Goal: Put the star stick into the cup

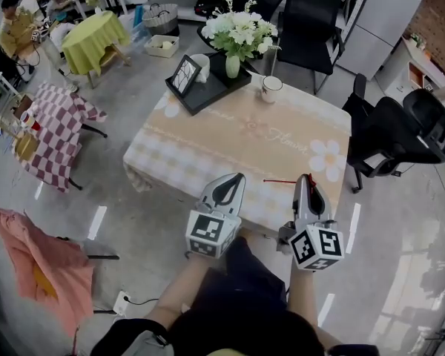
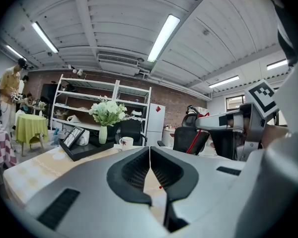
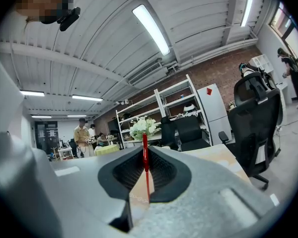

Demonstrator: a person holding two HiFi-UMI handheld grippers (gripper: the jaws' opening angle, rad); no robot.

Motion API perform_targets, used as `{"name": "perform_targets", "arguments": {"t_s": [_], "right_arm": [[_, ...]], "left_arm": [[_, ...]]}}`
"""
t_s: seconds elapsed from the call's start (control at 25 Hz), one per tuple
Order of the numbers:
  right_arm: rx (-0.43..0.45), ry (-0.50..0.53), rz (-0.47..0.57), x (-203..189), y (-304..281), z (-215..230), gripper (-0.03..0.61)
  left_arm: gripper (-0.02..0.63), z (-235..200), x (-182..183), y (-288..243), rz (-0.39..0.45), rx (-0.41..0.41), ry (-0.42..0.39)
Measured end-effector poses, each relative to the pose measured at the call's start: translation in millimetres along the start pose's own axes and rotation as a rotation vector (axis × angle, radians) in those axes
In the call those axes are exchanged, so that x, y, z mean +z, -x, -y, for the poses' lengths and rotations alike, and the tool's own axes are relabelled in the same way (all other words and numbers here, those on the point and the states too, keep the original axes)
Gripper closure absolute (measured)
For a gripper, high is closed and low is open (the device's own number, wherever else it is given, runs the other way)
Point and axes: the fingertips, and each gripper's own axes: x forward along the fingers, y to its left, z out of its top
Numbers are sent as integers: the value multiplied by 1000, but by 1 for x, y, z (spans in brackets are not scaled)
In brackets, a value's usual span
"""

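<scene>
The star stick (image 1: 283, 180) is a thin red rod, and my right gripper (image 1: 305, 177) is shut on it above the table's near edge. From the jaws it points left. In the right gripper view the star stick (image 3: 145, 158) stands pinched between the closed pads. My left gripper (image 1: 236, 177) hovers beside it on the left, shut with nothing between its jaws, as the left gripper view (image 2: 150, 151) shows. The white cup (image 1: 271, 87) stands upright at the table's far side, right of the flowers; the cup (image 2: 125, 142) is far ahead in the left gripper view.
A vase of white flowers (image 1: 239, 37), a black tray (image 1: 206, 86) and a picture frame (image 1: 184, 76) occupy the far left of the beige table (image 1: 230, 143). Black office chairs (image 1: 400, 132) stand to the right. A checked table (image 1: 53, 132) and people are at the left.
</scene>
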Motion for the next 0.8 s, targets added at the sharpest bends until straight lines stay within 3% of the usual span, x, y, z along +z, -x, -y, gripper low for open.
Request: {"name": "perform_targets", "arguments": {"t_s": [0.8], "right_arm": [[3, -19, -12, 9, -56, 32, 561]], "left_arm": [[601, -14, 5, -64, -22, -14, 5]]}}
